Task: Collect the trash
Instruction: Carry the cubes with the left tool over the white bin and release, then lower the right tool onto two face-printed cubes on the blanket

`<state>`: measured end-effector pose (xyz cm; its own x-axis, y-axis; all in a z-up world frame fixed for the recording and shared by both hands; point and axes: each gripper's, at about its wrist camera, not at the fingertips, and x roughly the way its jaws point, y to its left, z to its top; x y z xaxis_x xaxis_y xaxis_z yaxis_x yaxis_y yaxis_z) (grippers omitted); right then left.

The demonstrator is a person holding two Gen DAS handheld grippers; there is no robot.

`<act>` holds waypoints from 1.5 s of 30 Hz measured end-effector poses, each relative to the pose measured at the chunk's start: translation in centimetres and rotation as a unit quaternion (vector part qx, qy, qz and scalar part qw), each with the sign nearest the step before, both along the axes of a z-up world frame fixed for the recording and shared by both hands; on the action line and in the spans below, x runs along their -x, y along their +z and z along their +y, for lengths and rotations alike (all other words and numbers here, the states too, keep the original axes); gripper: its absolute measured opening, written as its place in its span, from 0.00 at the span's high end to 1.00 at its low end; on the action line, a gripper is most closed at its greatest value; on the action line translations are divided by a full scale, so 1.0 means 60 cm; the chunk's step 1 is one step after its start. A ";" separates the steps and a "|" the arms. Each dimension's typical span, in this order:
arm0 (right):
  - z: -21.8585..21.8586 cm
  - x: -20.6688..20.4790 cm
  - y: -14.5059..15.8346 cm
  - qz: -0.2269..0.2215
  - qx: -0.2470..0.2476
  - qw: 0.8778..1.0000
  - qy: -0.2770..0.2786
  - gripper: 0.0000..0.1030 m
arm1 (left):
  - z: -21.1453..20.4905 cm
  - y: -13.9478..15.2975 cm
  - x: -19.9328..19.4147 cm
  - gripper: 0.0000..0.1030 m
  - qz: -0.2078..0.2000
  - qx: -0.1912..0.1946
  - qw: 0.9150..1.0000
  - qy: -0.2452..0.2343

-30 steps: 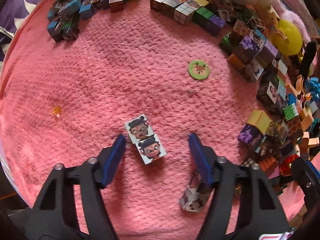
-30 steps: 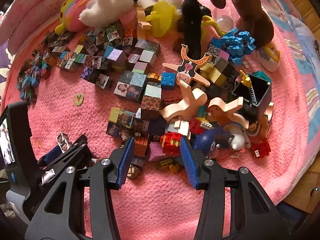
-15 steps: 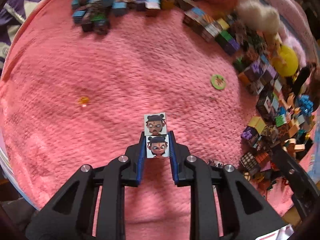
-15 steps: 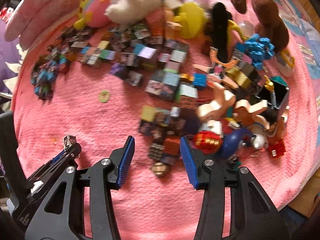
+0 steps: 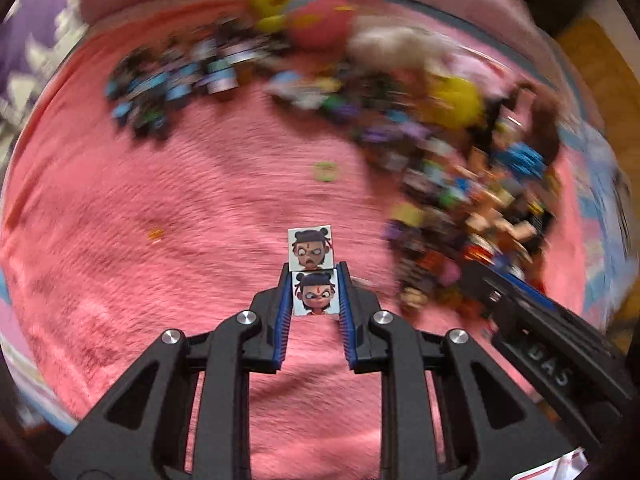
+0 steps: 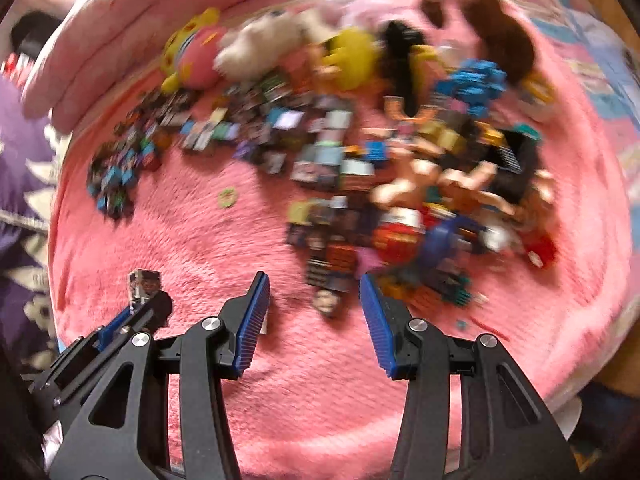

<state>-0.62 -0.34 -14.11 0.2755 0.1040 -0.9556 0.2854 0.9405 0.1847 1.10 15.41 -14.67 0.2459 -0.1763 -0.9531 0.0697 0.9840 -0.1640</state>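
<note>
The left gripper (image 5: 315, 294) clamps two joined white cartoon-face cubes (image 5: 312, 270) above the fuzzy pink blanket (image 5: 160, 280). The right gripper (image 6: 314, 308) hangs wide open, empty, near one round green token (image 6: 227, 197).

The pink blanket (image 5: 168, 280) looks fuzzy cloth (matt), the printed face cubes (image 5: 313, 276) smooth and glossy.
</note>
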 end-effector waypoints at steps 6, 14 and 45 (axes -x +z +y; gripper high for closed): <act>-0.134 0.109 0.040 -0.012 0.016 0.994 -0.112 0.54 | -0.153 0.044 0.068 0.80 -0.018 0.026 0.990 -0.137; -0.338 0.358 0.074 0.003 0.049 0.951 -0.306 0.54 | -0.415 0.071 0.239 0.80 -0.022 0.045 0.932 -0.359; -0.478 0.850 0.039 0.104 0.053 0.795 -0.595 0.54 | -0.665 0.022 0.638 0.33 0.002 0.010 0.791 -0.612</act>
<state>-51.61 -29.00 -11.79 -0.0466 -0.1954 -0.9796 0.9989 -0.0116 -0.0452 -37.19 -24.48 -13.36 -0.1233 -0.2961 -0.9472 0.9673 0.1773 -0.1813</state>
